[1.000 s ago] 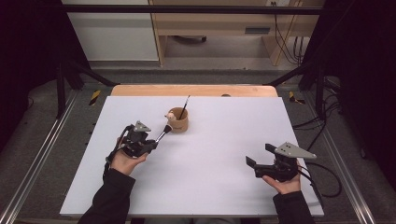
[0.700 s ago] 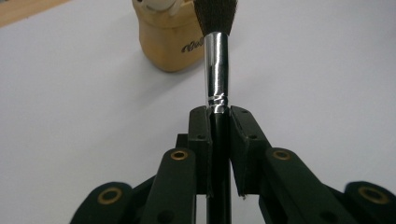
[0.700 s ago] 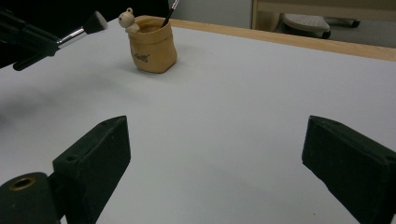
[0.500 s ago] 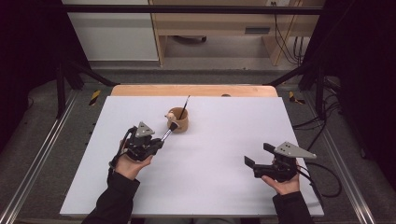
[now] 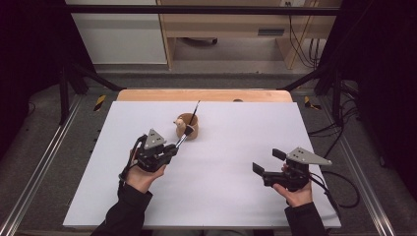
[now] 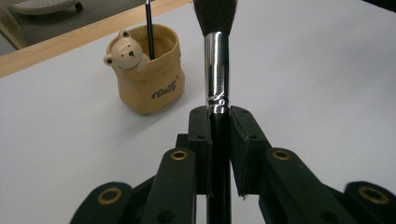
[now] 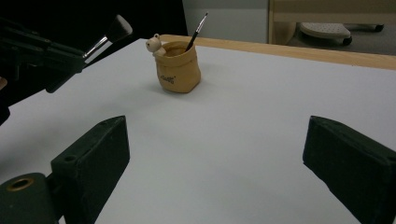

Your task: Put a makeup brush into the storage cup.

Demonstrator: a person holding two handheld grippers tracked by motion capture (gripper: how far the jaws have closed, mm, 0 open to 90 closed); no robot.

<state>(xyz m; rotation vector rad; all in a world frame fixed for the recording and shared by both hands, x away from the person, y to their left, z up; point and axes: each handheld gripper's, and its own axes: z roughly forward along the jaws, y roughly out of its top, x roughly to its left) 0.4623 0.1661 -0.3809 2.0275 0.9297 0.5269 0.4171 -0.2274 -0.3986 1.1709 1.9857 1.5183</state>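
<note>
A tan sack-shaped pot (image 5: pixel 189 126) (image 6: pixel 149 74) (image 7: pixel 179 66) with a small bear figure on its rim stands on the white table (image 5: pixel 236 147), a thin black brush (image 5: pixel 194 112) (image 7: pixel 198 31) leaning inside it. My left gripper (image 5: pixel 172 149) (image 6: pixel 219 114) is shut on a makeup brush (image 6: pixel 217 65) (image 5: pixel 182 140) (image 7: pixel 108 36) with a chrome ferrule and dark bristles, held above the table and pointing toward the pot. Its bristle tip is just beside the pot. My right gripper (image 5: pixel 265 162) (image 7: pixel 215 154) stands open over the table's right part, nothing between its jaws.
A wooden strip (image 5: pixel 204 95) runs along the table's far edge. Beyond it are a wooden desk (image 5: pixel 231 22) and a white cabinet (image 5: pixel 118 34). Black frame posts and cables (image 5: pixel 339 128) flank the table on both sides.
My left gripper has carried the makeup brush up and to the right, nearer the pot. The right gripper has stayed in place.
</note>
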